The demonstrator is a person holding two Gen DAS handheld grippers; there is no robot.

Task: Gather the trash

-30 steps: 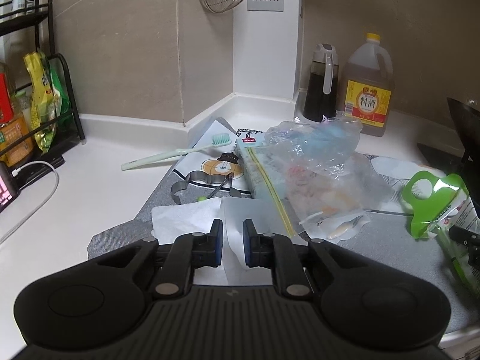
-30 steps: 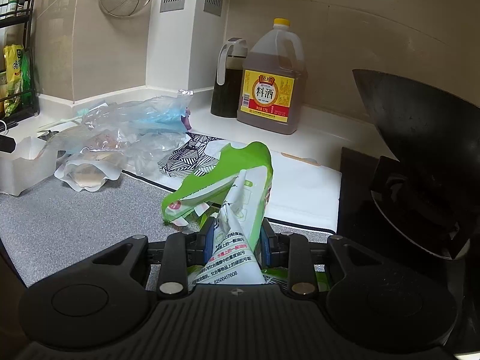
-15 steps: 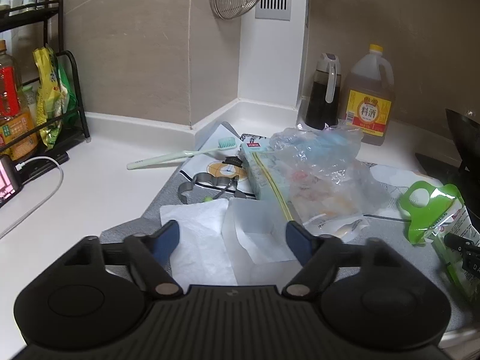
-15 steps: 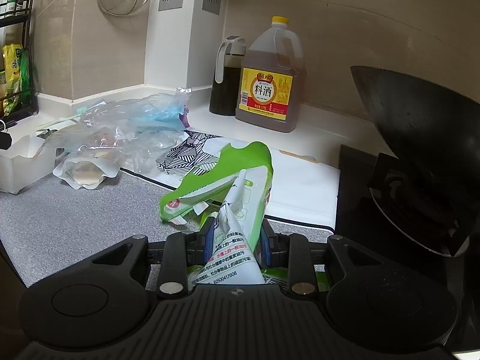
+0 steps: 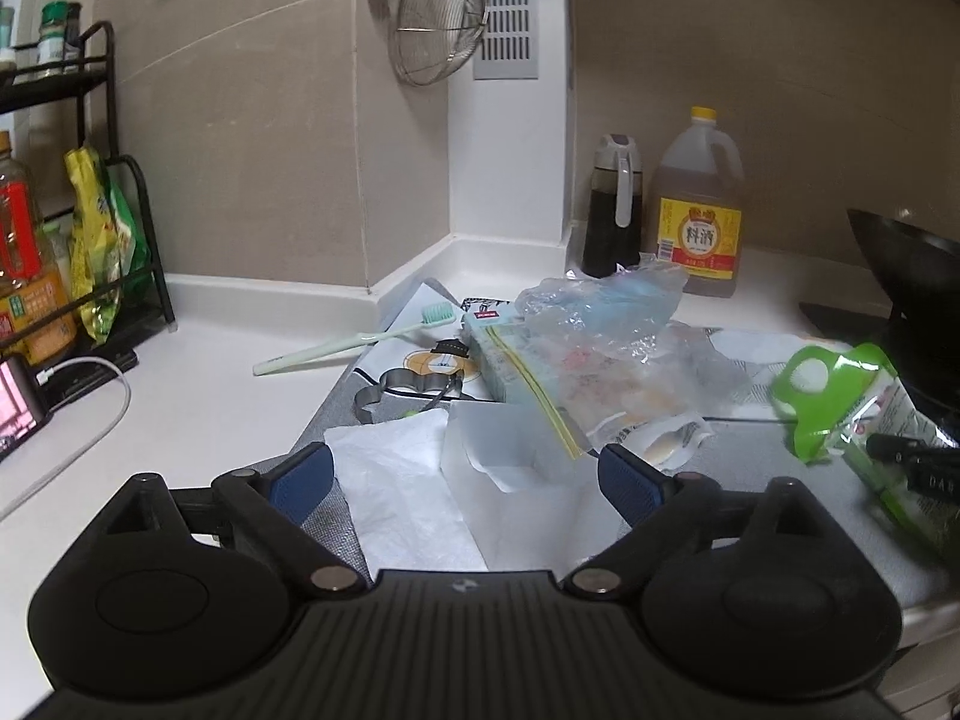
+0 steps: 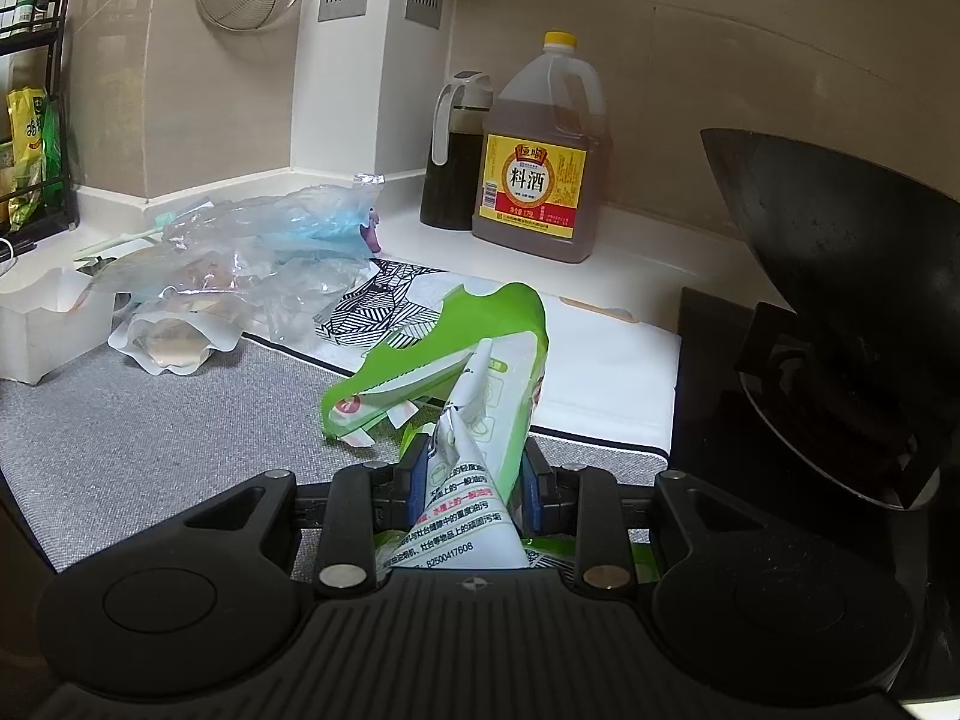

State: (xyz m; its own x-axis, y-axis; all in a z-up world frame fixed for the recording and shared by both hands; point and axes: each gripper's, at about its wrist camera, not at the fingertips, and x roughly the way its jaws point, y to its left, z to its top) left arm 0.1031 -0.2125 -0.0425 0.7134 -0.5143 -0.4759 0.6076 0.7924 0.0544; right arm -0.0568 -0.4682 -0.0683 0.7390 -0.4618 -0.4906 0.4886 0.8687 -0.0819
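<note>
Two grippers work the bench: the left gripper has jaws opening wide over a white tissue, nothing pinched; the right gripper clamps a green wrapper at twelve o'clock.

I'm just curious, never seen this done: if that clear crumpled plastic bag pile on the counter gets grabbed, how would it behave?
The clear plastic bags look thin and crinkled, so probably very light and floppy, sagging from any pinch. They lie heaped over a zip pouch, so one tug may drag neighbours along. The glossy film could slip between pads.
</note>
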